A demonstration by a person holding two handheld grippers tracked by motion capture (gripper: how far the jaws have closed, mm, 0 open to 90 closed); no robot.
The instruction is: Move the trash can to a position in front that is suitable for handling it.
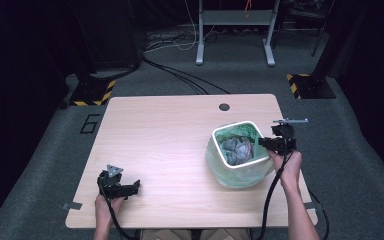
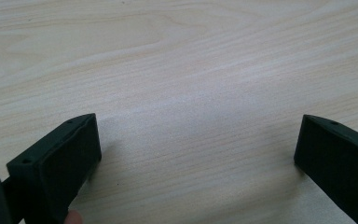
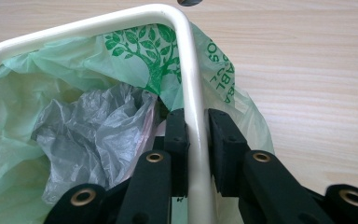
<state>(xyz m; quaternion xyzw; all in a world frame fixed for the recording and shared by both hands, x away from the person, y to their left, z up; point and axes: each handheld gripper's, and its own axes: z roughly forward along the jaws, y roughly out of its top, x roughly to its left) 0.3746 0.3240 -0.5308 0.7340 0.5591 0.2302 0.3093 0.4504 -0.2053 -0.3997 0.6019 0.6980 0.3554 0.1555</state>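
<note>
At the left of the high view, the left gripper (image 1: 130, 188) is held low over the near-left part of the wooden table (image 1: 170, 150), its jaws pointed toward the table's right. In the left gripper view the two black jaws are seen spread wide apart, with nothing but bare wood grain between them.

Further right, a small white bin (image 1: 215, 145) is found on the right half of the table, near the right edge and below the round cable hole (image 1: 224, 107). It stands upright with its mouth facing up. The mouth is a rounded rectangle, and its longer side is seen running from near to far, slightly slanted. The bin is lined with a pale green bag (image 3: 14, 93) printed with a darker green tree and lettering; the bag's edge is folded out over the white rim (image 3: 191, 84). Crumpled grey plastic film (image 3: 98, 130) is seen lying inside the bag.

At the far right, the right gripper (image 3: 196, 135) is closed on the bin's right-hand rim: in the right gripper view one jaw is set inside the rim and the other outside, both pads pressed against the white bar and the bag folded over it.
</note>
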